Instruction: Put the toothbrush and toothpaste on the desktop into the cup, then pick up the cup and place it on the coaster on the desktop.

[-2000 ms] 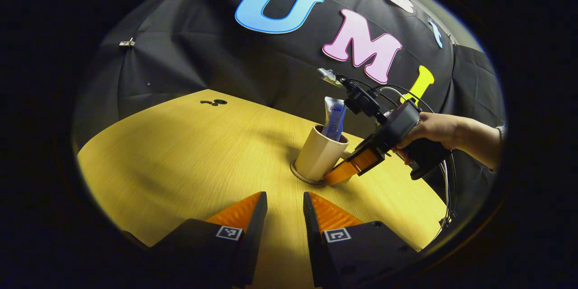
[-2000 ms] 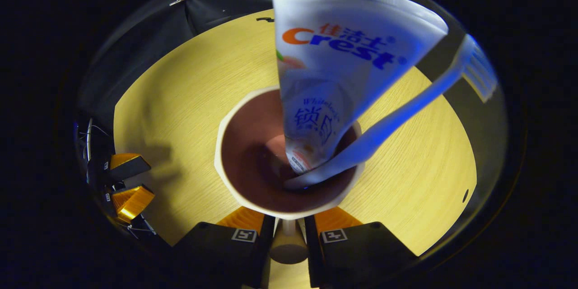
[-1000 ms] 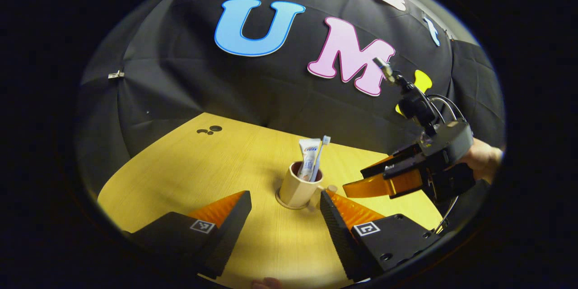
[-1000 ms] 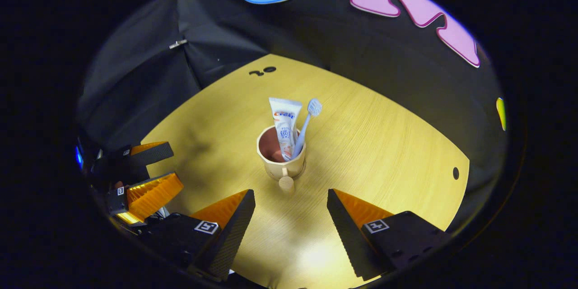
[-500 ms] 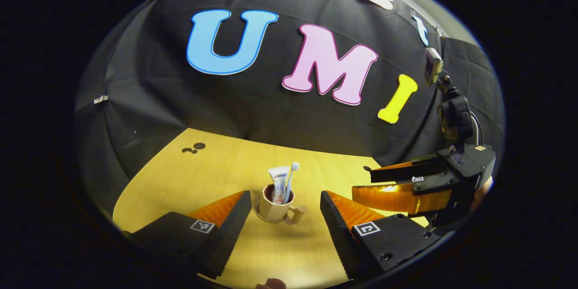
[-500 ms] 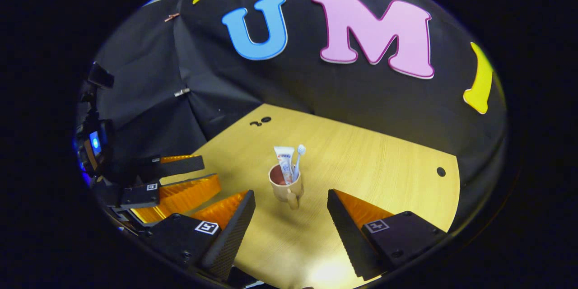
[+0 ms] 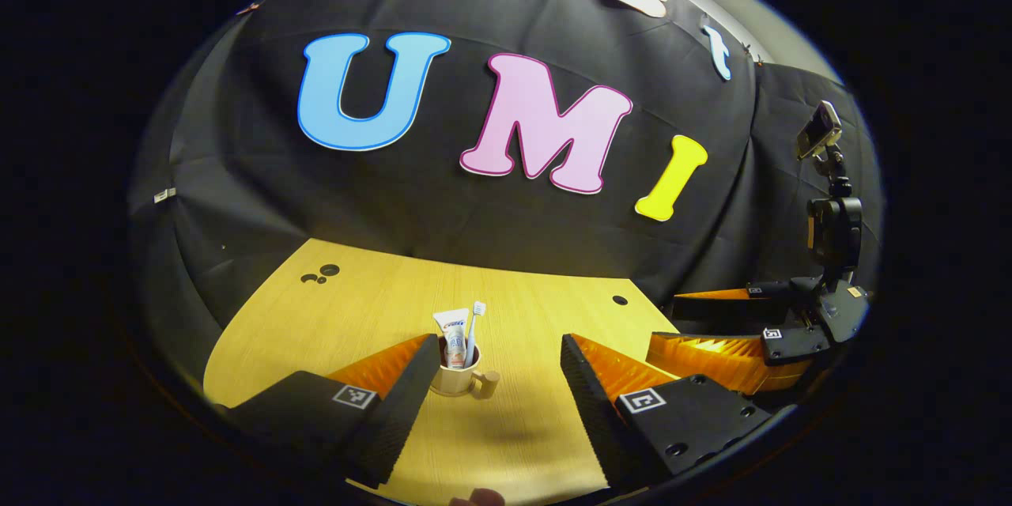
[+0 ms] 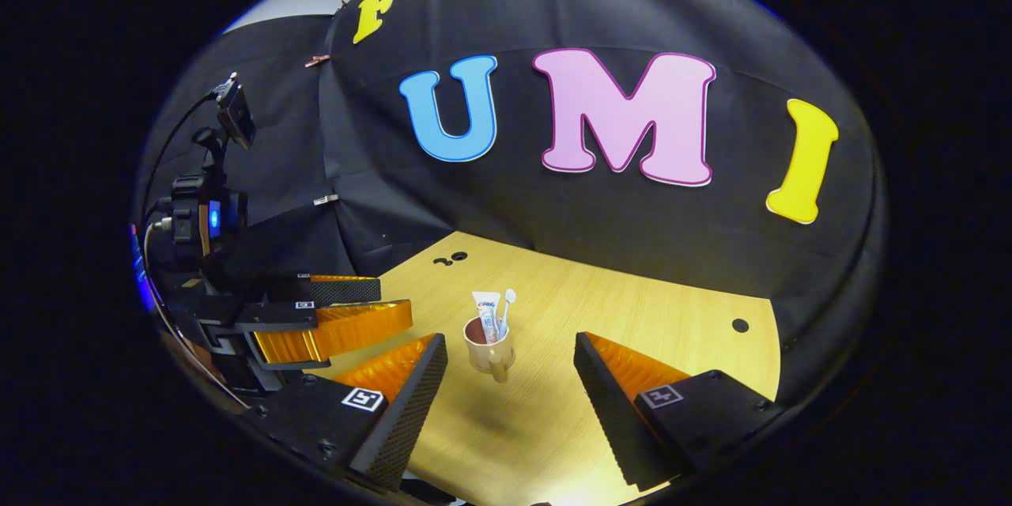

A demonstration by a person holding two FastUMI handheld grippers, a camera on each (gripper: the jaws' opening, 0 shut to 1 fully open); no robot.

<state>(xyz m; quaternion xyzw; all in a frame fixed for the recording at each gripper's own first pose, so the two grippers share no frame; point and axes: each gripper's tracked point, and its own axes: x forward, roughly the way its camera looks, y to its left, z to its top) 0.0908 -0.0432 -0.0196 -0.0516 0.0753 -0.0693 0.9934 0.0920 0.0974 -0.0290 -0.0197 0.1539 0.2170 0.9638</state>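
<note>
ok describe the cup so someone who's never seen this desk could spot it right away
Start at the wooden desktop in front of the black cloth wall. Near its middle stands a beige cup with a side handle. It is the one upright thing on the desk, and a white toothpaste tube and a toothbrush stick up out of it.

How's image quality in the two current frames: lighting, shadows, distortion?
Left gripper view: sharp; the wooden desktop is lit brightest near the cup, with a soft shadow in front of it; fisheye bends the desktop's far edge. Right gripper view: also sharp; glare patch on the desktop near the bottom edge, faint shadow in front of the cup; the toothpaste and toothbrush are small but crisp.
</note>
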